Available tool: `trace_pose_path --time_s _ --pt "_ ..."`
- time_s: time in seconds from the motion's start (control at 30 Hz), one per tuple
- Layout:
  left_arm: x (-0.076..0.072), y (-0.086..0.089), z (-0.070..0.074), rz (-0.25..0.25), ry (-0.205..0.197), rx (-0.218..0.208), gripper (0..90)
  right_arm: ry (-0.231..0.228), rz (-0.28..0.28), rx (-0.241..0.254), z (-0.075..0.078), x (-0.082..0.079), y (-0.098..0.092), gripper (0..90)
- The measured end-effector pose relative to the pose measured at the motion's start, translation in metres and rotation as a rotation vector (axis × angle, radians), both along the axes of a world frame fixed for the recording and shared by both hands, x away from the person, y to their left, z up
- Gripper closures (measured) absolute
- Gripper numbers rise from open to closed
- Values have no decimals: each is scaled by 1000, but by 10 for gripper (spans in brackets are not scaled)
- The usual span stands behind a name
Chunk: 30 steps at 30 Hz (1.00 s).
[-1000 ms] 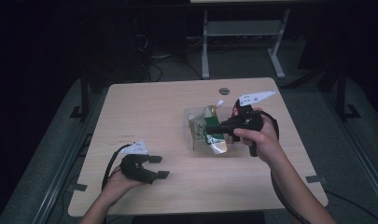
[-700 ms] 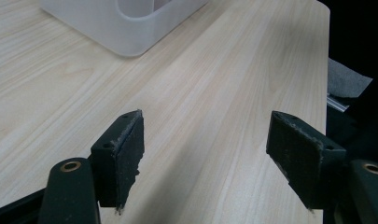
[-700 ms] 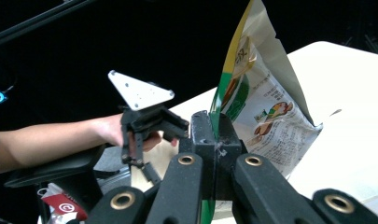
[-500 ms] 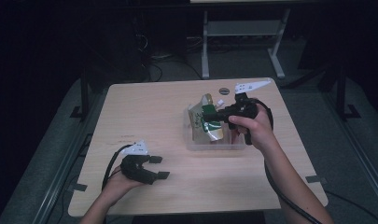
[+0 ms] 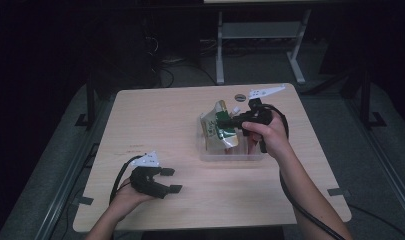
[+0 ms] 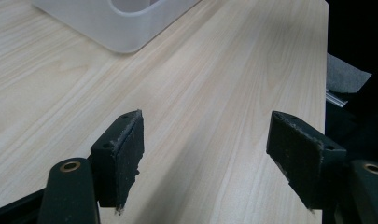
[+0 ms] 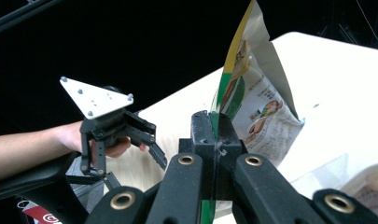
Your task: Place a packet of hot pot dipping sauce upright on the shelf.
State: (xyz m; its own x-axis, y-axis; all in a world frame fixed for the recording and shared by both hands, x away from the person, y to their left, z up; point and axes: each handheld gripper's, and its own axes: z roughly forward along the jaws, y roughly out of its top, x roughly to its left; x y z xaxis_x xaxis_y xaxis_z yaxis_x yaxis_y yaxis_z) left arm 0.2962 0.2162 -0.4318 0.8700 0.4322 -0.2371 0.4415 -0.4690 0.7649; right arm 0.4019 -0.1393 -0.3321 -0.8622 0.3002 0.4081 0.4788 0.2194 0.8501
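We are looking down at a pale wooden table point(image 5: 155, 120) where a person is working with two handheld grippers; the right gripper point(image 5: 224, 121) is clamping its jaws fully together on the edge of a green and white snack bag point(image 5: 221, 131), pinching the thin seam flat between the pads; in the right gripper view the bag point(image 7: 256, 107) is standing up out of the jaws, its long axis running up and away from the gripper, its printed face turning toward the right; from above the bag is hanging over a clear plastic bin point(image 5: 230, 152) at the right middle of the table, its top corner pointing toward the far edge; the left gripper point(image 5: 171, 180) is resting near the front left of the table, well apart from the bin, its jaws standing wide with bare wood between them; in the left gripper view a corner of the bin point(image 6: 116, 23) is showing ahead; we are counting one bag in the jaws, one bin, two grippers, and one small dark round thing point(image 5: 240, 97) near the far edge.
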Motion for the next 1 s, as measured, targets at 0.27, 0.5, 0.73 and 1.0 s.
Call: trace_pose_path --time_s 0.27,0.5,0.73,1.0 --pt "-1 -1 -1 -1 8 3 269 19 -7 -29 -14 3 5 900" --pt "-1 -2 -2 -5 12 4 265 32 -10 -35 -22 6 11 900" --pt "-1 -3 -3 -11 16 8 262 33 -21 -64 -28 8 19 900" --pt "-2 -5 -4 -19 20 16 259 22 -36 -87 -31 10 22 881"
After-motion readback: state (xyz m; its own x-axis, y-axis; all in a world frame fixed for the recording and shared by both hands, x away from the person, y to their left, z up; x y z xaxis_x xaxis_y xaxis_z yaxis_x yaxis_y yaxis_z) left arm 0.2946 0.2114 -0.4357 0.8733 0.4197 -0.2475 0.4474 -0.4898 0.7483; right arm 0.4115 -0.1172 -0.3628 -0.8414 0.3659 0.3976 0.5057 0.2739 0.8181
